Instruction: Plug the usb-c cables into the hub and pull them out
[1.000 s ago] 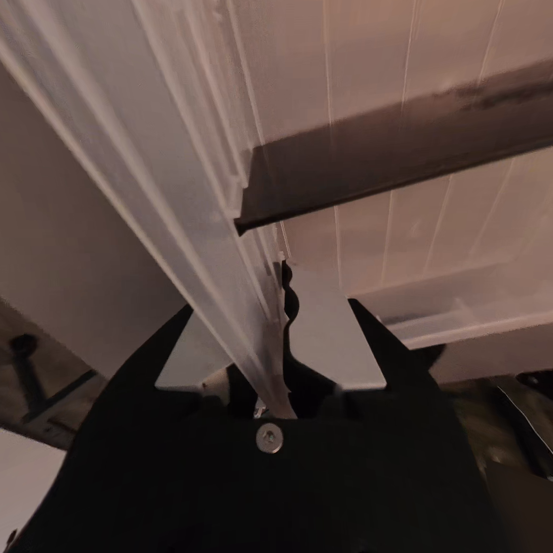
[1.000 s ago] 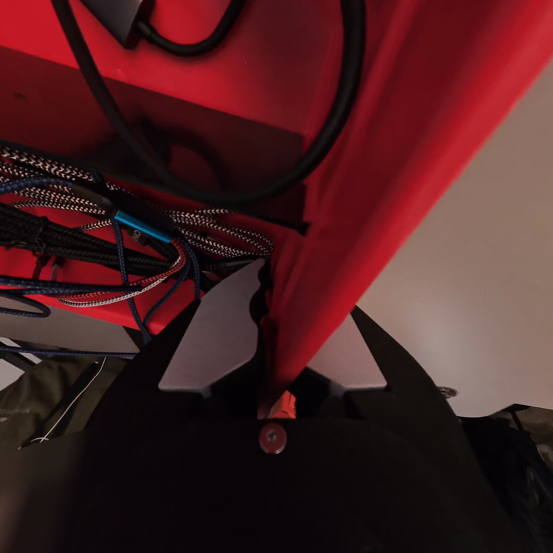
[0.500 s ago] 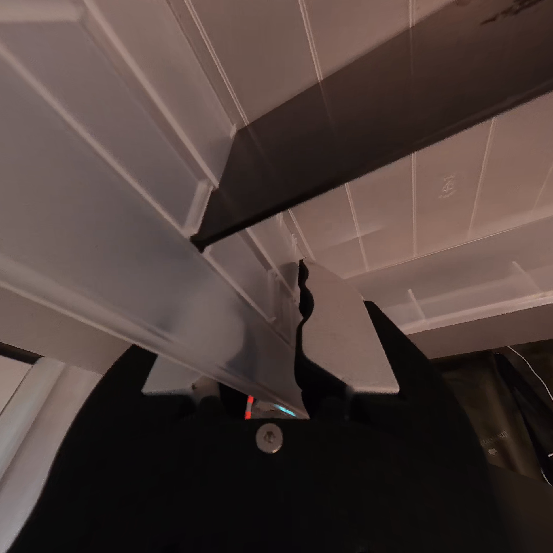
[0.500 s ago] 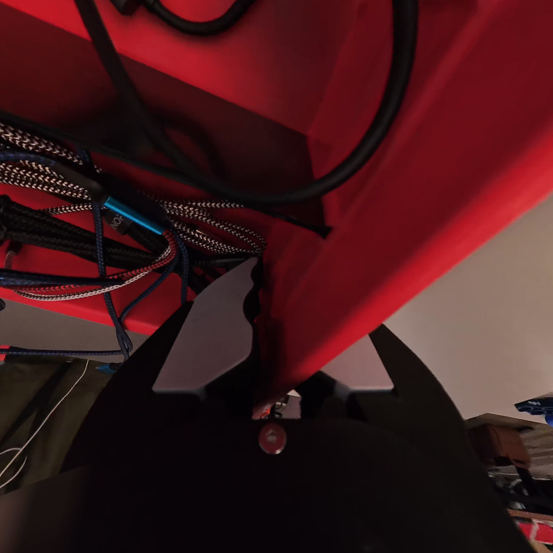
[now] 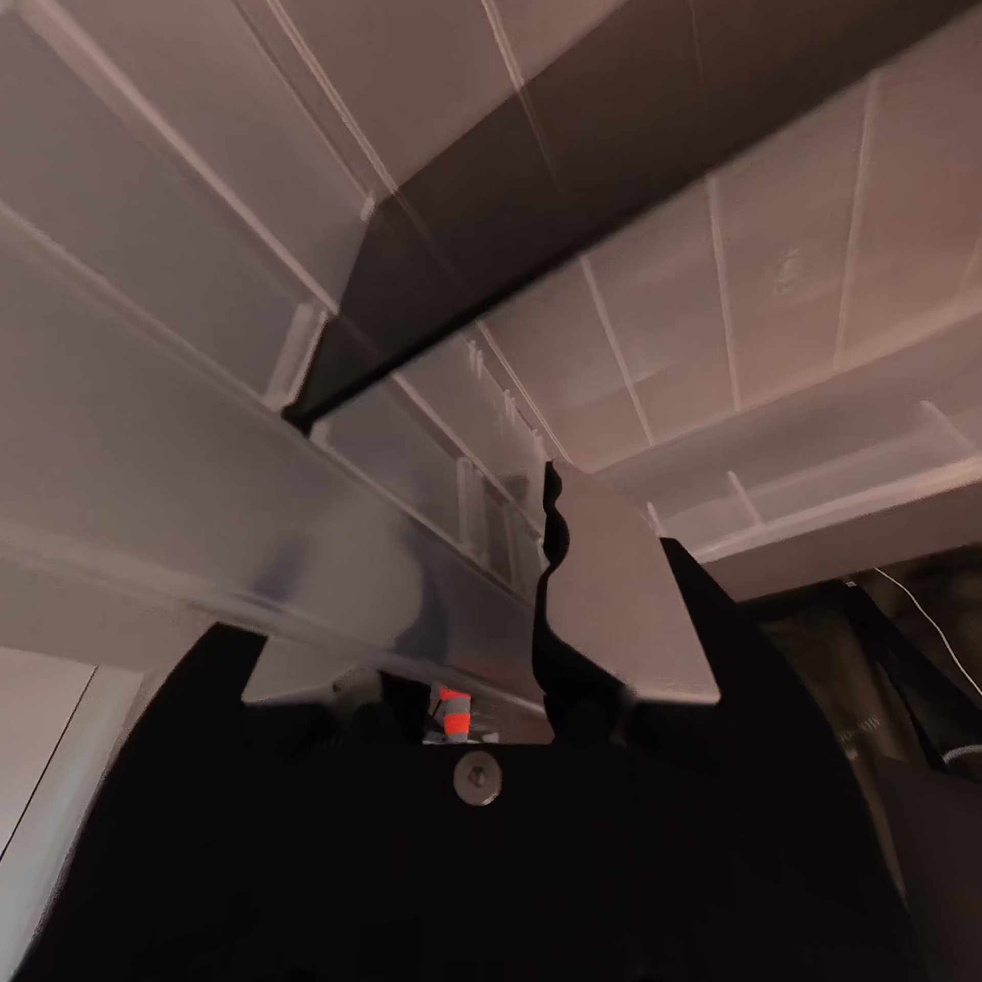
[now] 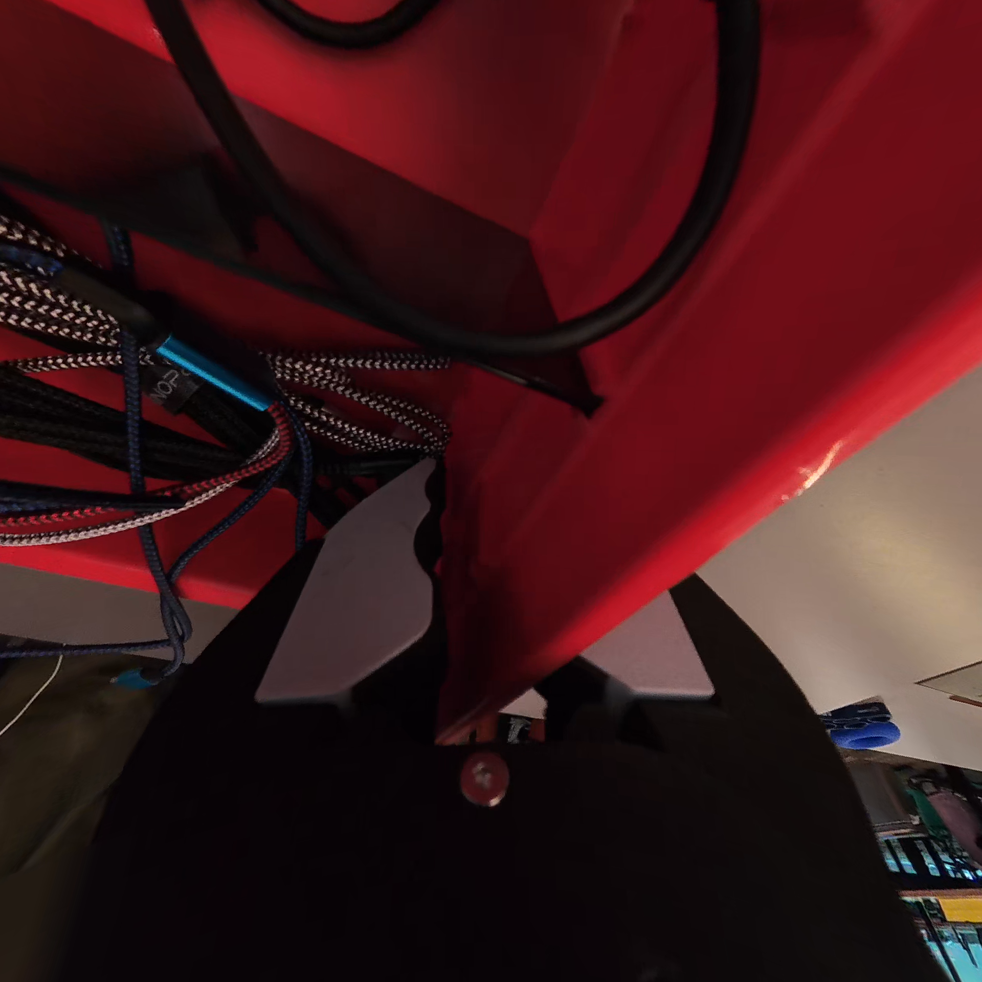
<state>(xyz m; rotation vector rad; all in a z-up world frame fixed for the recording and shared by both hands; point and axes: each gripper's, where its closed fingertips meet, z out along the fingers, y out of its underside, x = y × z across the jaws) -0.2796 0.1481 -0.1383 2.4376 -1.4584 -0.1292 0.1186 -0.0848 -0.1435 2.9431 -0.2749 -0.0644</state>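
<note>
Lying loose in the red bin (image 6: 664,265), the braided usb-c cables (image 6: 345,404) formed a tangle with a blue-sleeved connector (image 6: 212,380) among them; no hub could be identified. The right gripper (image 6: 478,611) had its jaws clamped on that bin's wall. The left gripper (image 5: 478,611) likewise pinched the wall of a translucent bin (image 5: 212,478), crossed by a dark bar (image 5: 531,292). Judged from this, no cable had been plugged; the whole task remained.

Print is borne by a black cable tag (image 6: 172,394) at approx. 9 o'clock, right wrist view. Faint marks are seen on dark fabric (image 5: 861,728) at 4 o'clock, left wrist view; too blurred to be read.
</note>
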